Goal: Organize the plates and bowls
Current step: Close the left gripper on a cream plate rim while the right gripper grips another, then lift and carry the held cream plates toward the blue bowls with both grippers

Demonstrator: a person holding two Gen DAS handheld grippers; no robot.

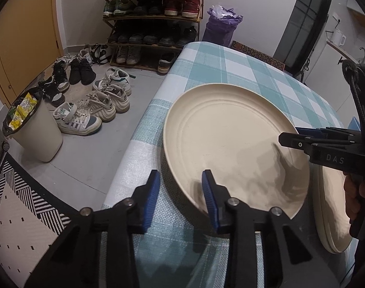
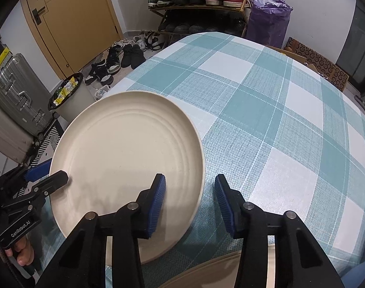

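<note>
Straddling cream plate (image 1: 230, 139) rim, both sides, on checked desk (image 2: 266, 100).
Plate: round, matte, concentric ridges, raised lip, near desk's edge. Left gripper (image 1: 181, 192) & right gripper (image 2: 189, 196) part-open, rim betw. pads, not clamped; more plates (image 1: 331, 216) beside.

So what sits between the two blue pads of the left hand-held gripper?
The rim of the cream plate and a strip of checked tablecloth; the left wrist view shows it, unclamped.
</note>
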